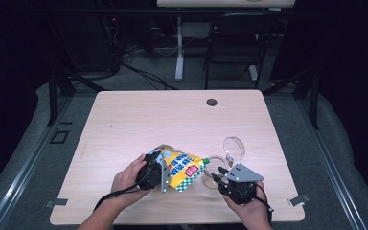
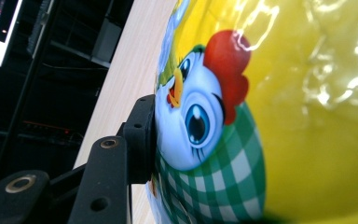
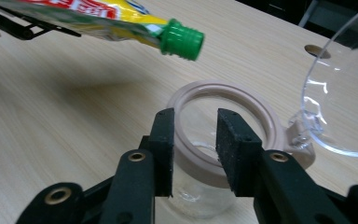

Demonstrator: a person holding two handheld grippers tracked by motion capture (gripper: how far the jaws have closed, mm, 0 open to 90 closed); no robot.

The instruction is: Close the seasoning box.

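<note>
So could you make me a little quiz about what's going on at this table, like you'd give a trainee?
1. True or false: the pouch's green cap is still on.
2. Which gripper holds the pouch: A) left gripper B) right gripper C) neither?
3. What stands on the table below the cap, and how is its lid?

Key
1. True.
2. A; its pad presses the pouch in the left gripper view.
3. A clear jar with a beige rim; its clear hinged lid is flipped open. The right gripper's jaws stand either side of the rim's near edge.
</note>
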